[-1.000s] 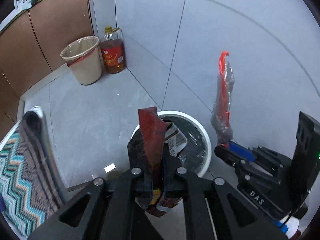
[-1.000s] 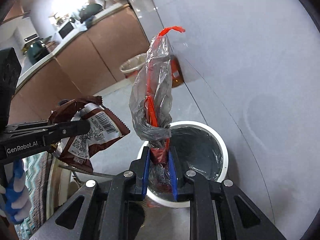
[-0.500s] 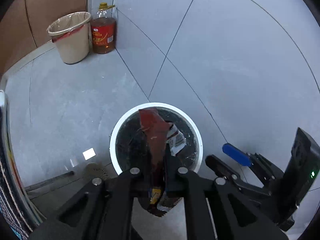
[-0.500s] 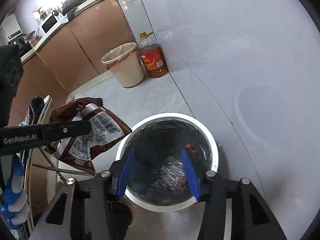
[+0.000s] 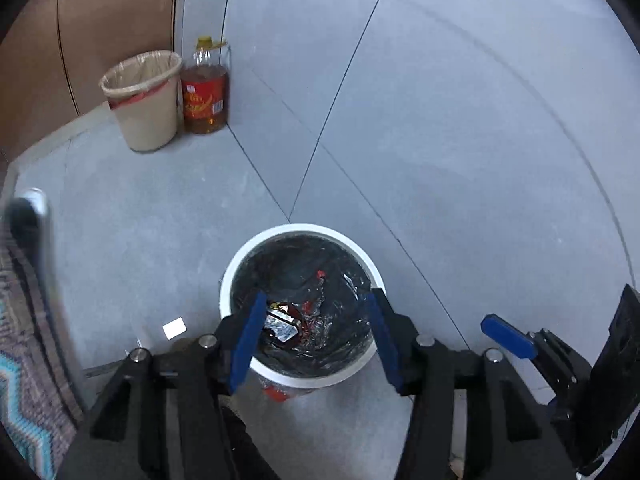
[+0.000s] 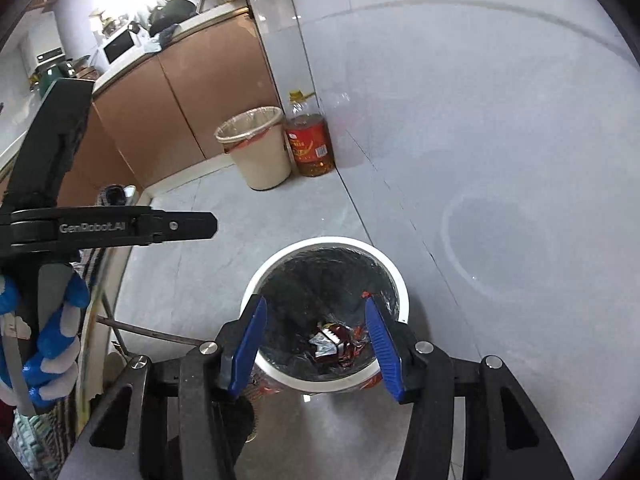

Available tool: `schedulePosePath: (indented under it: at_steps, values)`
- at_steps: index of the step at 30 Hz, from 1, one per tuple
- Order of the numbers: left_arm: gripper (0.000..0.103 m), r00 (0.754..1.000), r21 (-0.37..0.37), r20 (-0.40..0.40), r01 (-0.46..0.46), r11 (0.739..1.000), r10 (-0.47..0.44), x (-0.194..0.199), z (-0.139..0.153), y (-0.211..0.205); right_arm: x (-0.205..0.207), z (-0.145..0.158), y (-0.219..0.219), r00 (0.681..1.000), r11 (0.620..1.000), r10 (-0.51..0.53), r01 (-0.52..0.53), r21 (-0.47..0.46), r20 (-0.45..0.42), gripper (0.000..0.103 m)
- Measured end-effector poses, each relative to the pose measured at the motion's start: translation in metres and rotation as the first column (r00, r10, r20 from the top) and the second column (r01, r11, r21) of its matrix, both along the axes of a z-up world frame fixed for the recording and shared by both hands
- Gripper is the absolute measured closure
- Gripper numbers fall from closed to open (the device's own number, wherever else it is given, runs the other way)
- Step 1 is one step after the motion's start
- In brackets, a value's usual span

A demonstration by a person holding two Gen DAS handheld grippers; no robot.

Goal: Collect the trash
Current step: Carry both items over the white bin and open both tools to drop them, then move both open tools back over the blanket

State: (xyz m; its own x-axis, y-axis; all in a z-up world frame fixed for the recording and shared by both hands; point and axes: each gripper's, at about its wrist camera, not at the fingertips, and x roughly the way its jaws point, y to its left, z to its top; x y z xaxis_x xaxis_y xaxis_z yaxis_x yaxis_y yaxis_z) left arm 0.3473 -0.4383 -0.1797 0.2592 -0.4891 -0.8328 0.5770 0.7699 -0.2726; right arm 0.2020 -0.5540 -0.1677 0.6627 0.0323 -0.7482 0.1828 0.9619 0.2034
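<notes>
Both grippers hang over the white bin [image 5: 240, 258], and both are empty. The left gripper [image 5: 316, 338] has its jaws opening with nothing between them; the right gripper [image 6: 316, 346] stands released, its blue pads apart and likewise bare. The trash lies at the bottom of the bin's black liner: a brown snack wrapper [image 5: 282, 320] with a white barcode panel, and beside it crumpled clear plastic with red trim [image 5: 320, 276]. In the right wrist view the wrapper [image 6: 332, 342] sits low in the bin [image 6: 328, 244], well below the rim. A gloved hand [image 6: 48, 344] grips the left tool's handle.

Both pieces look very light, thin and limp, so they would likely fold or slide under a loose pinch. A firm clench on a bunched or doubled edge should hold better than a flat face, which looks glossy and slippery. Nothing here is fragile. A second, beige bin [image 5: 144, 116] and an oil bottle [image 5: 206, 88] stand against the wall, well apart.
</notes>
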Motion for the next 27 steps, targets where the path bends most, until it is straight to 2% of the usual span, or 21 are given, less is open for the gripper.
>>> schedulePosePath:
  at_steps: [7, 14, 21, 27]
  values:
    - [0.052, 0.989, -0.045, 0.151, 0.018, 0.999, -0.011, -0.057, 0.073, 0.045, -0.032, 0.048, 0.030, 0.995, 0.999, 0.047, -0.045, -0.015, 0.090, 0.054]
    - [0.052, 0.967, -0.116, 0.249, -0.023, 0.993, 0.051, -0.115, 0.140, 0.122, -0.078, 0.123, 0.075, 0.965, 0.993, 0.119, -0.110, -0.053, 0.235, 0.054]
    - [0.052, 0.923, -0.159, 0.349, -0.112, 0.981, 0.162, -0.169, 0.178, 0.225, -0.115, 0.177, 0.133, 0.910, 0.976, 0.217, -0.192, -0.106, 0.353, 0.054]
    - [0.052, 0.869, -0.163, 0.421, -0.211, 0.964, 0.261, -0.203, 0.190, 0.326, -0.129, 0.198, 0.179, 0.866, 0.956, 0.294, -0.269, -0.119, 0.404, 0.054]
